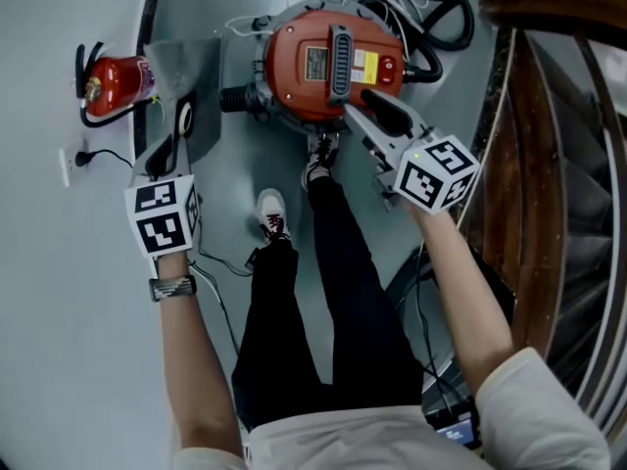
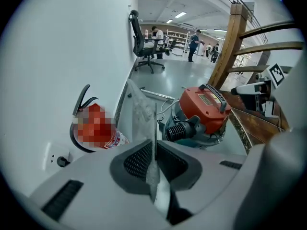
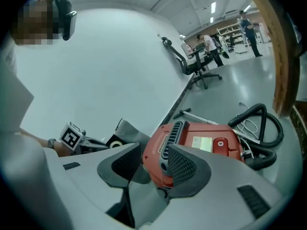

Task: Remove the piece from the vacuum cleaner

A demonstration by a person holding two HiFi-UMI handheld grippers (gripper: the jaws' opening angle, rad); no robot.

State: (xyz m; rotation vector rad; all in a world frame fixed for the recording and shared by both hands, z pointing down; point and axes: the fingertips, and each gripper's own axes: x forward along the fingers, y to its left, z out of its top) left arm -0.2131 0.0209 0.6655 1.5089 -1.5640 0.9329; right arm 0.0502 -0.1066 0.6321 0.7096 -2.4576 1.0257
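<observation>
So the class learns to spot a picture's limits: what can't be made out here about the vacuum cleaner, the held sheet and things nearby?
Head view: vacuum cleaner label print, too small.
Head view: hose, cut by the top edge.
Left gripper view: fire extinguisher body, under a mosaic patch.
Left gripper view: sheet's lower end, hidden inside the left tool shut on it.
Head view: whether the open right tool touches the vacuum cleaner it overlaps.
</observation>
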